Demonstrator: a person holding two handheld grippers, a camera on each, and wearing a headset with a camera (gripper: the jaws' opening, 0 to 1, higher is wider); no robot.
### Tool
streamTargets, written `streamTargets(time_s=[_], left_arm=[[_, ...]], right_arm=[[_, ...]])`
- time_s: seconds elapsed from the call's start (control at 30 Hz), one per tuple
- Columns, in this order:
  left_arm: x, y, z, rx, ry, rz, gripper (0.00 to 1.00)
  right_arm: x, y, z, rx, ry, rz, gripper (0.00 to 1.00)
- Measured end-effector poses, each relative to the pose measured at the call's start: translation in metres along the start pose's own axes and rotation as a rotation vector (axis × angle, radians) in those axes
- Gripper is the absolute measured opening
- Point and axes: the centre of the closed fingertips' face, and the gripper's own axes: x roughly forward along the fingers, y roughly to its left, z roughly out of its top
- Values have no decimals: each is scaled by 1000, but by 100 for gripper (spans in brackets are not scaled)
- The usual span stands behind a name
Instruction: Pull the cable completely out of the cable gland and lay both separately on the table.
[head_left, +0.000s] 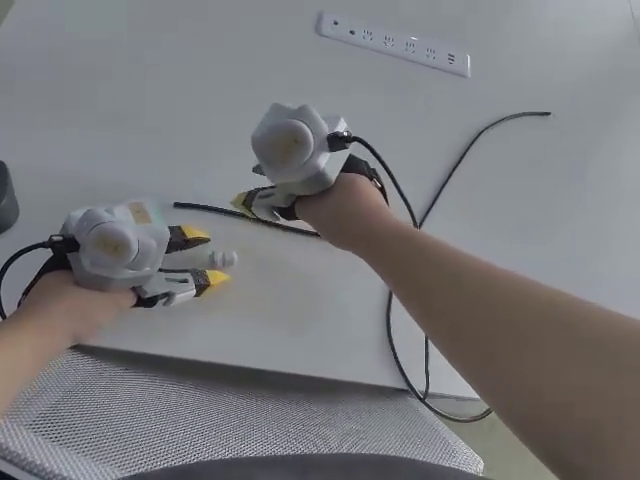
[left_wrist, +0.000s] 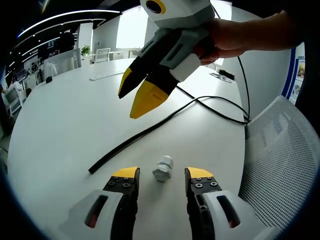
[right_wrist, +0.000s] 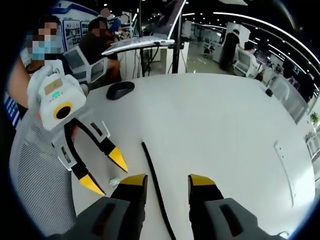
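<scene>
Cable gland (left_wrist: 163, 168) (small, white, plastic) and thin black rubber cable (right_wrist: 150, 167) look fully apart, so I'd lift both grippers straight off without nudging anything. Left gripper (left_wrist: 162, 173) is open and empty, with the gland between its tips on the white table (head_left: 300, 60). Right gripper (right_wrist: 167, 181), also open and empty, straddles the cable, which runs toward 12 o'clock.

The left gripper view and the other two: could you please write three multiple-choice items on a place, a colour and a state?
1. The small white plastic cable gland lies: A between the left tongs' jaws; B on the floor; C in a drawer.
2. The long thin cable is: A red; B black; C green.
3. The right tongs are: A shut on the cable; B shut, empty; C open.
A: it rests on the white table between them. B: plainly black. C: the jaws stand apart.
</scene>
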Motion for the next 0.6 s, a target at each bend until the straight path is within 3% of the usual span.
streamTargets(time_s=[0.23, 0.6], left_arm=[[-12, 1, 10, -16, -20, 22, 44], [-47, 9, 17, -32, -42, 74, 52]], right_arm=[[-38, -1, -3, 75, -86, -31, 35], [-110, -8, -21, 205, -223, -147, 46]])
